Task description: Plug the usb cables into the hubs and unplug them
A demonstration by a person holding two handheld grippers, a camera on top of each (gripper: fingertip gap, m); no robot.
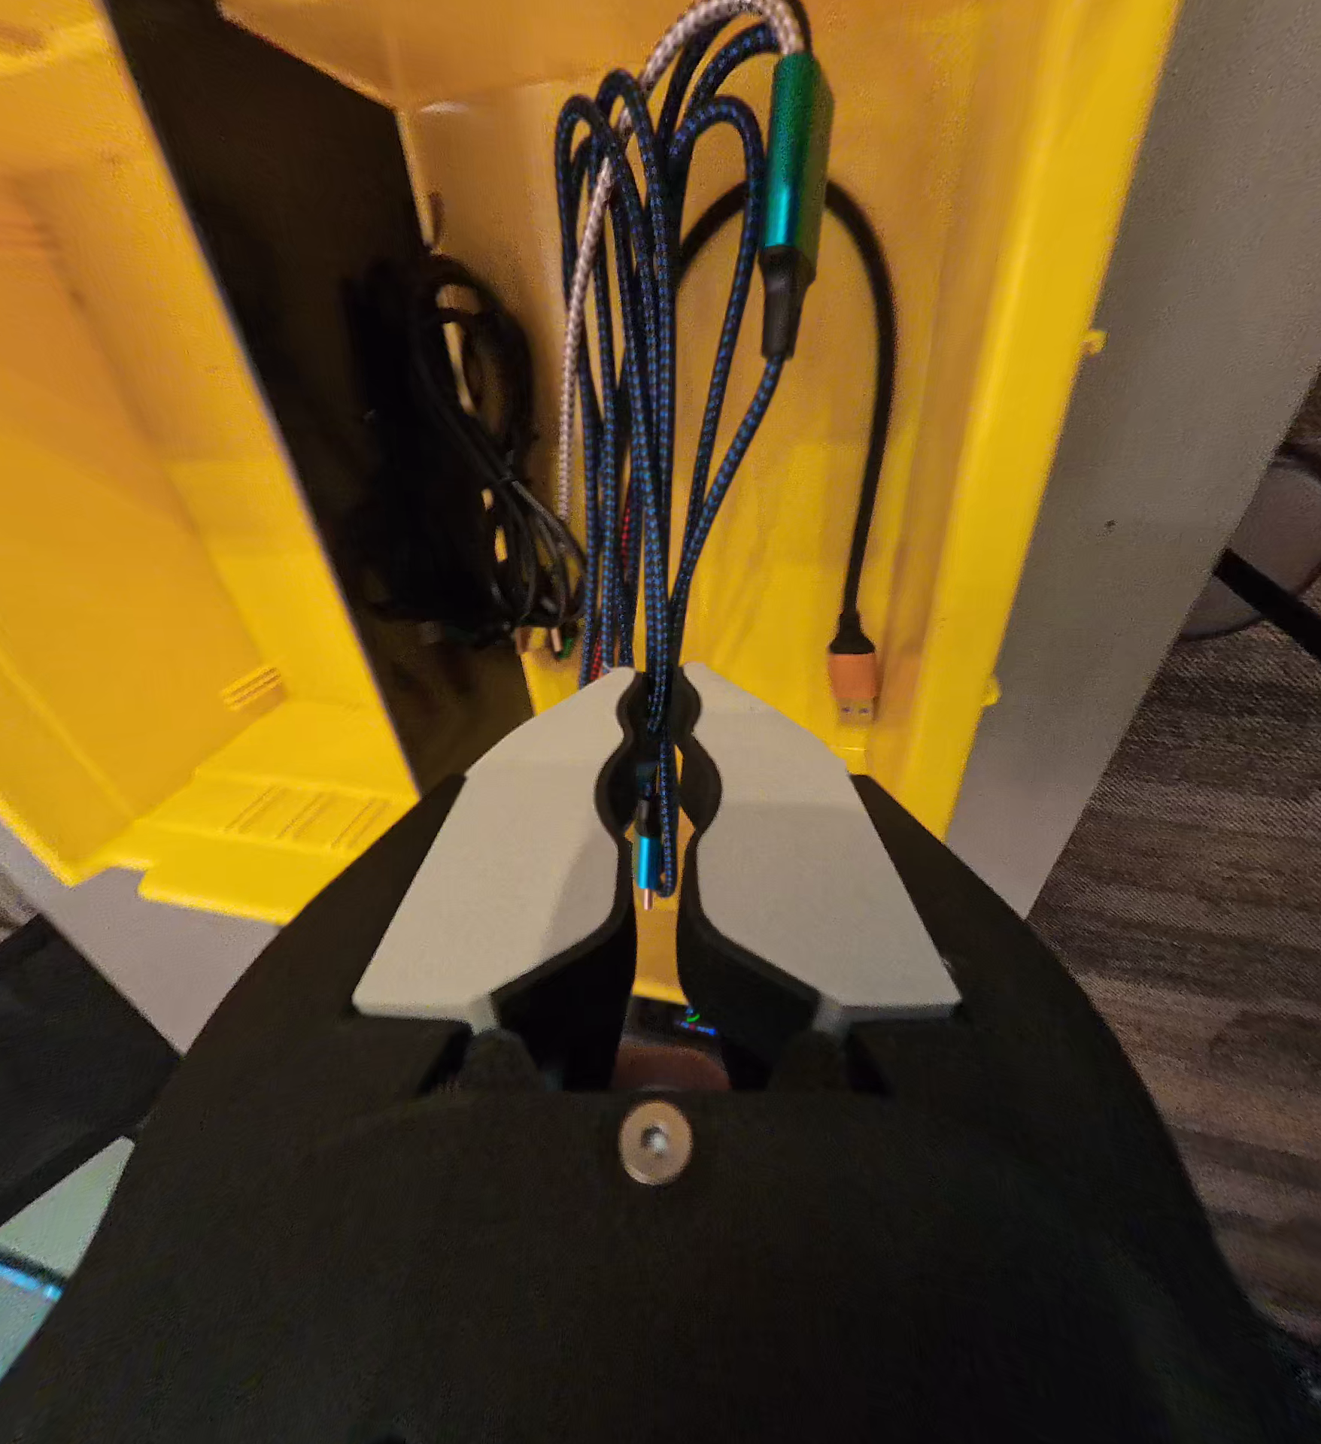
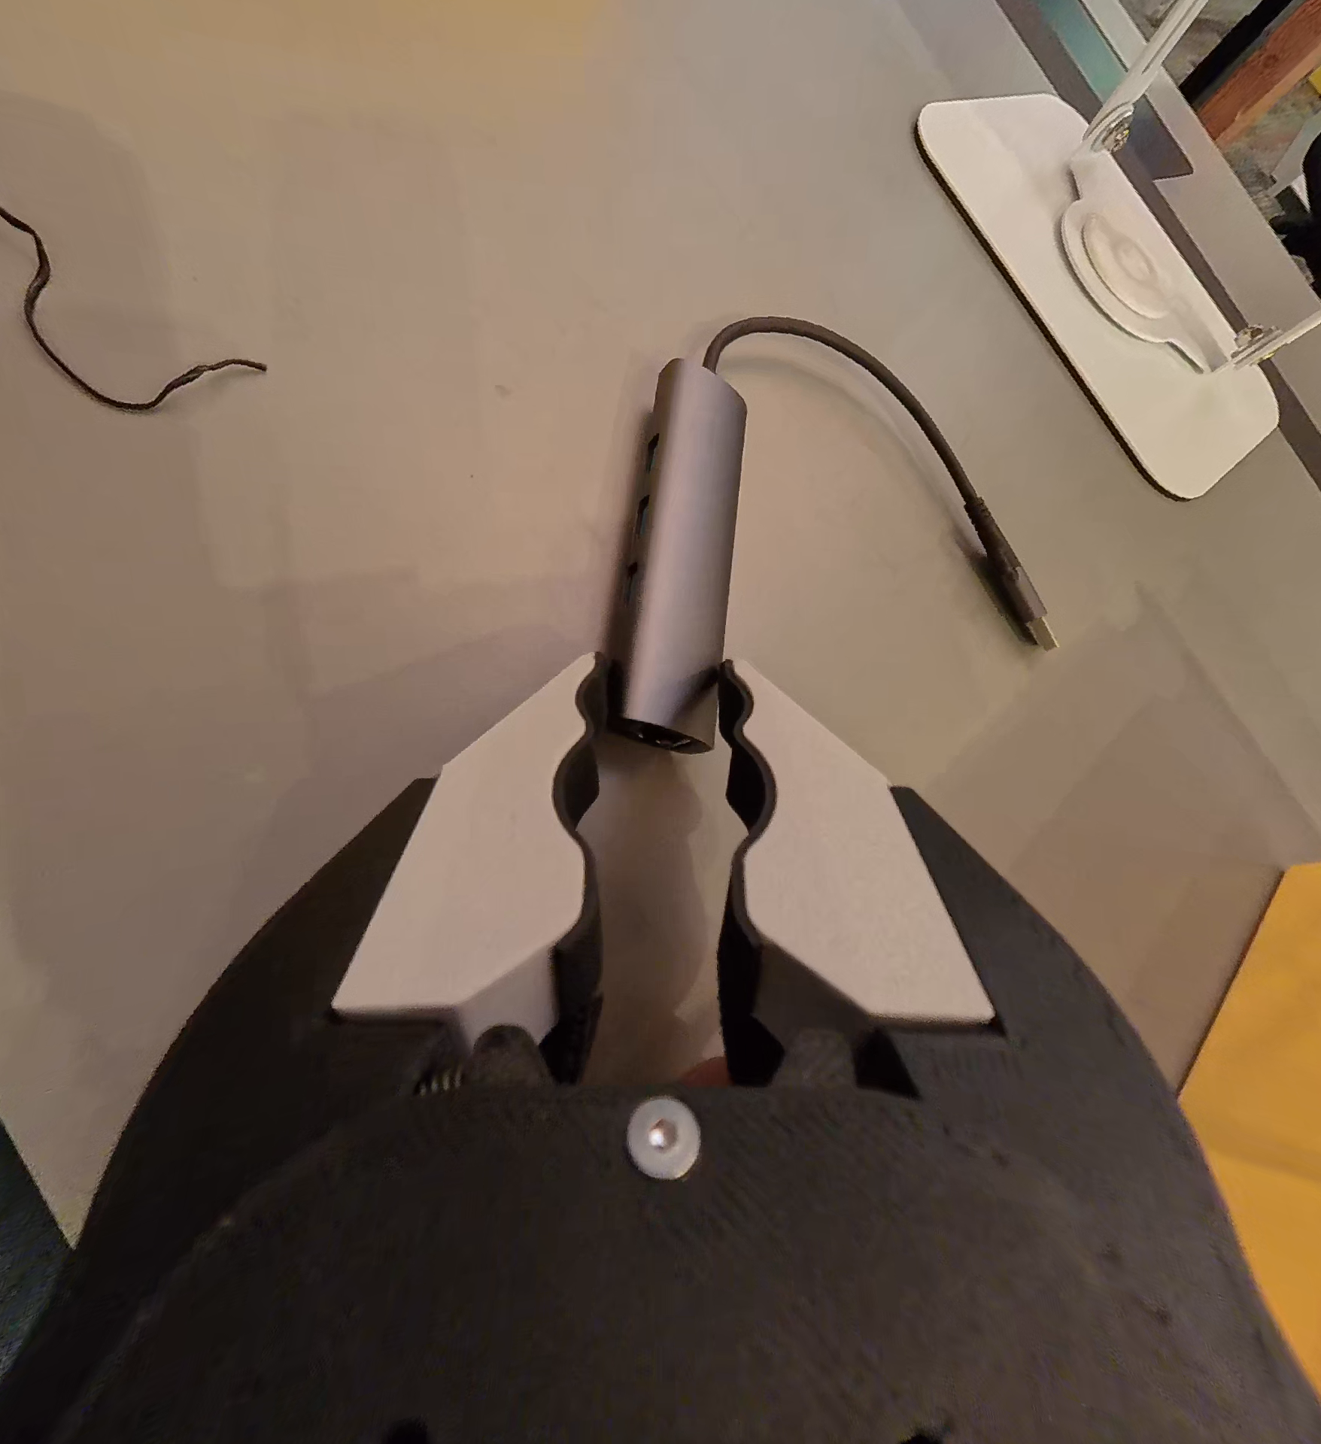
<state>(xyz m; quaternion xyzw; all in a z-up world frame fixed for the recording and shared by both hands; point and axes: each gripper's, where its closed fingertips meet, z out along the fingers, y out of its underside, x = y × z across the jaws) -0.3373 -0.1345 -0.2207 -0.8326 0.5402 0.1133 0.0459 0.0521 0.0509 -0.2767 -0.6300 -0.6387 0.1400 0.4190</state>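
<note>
In the left wrist view my left gripper is shut on a bundle of blue-and-black braided cable. The bundle's loops hang over a yellow bin. A small blue plug of the cable lies between the jaws. A green hub hangs with the bundle, with a black cable with an orange USB plug beside it. In the right wrist view my right gripper is shut on the near end of a grey USB hub lying on the grey table. The hub's own lead ends in a USB plug to the right.
A second yellow bin stands at the left, with a tangle of black cables between the bins. On the table lie a thin dark cord at the far left and a white stand base at the far right. A yellow surface sits beside the table's right edge. Left tips to right tips: about 45 centimetres.
</note>
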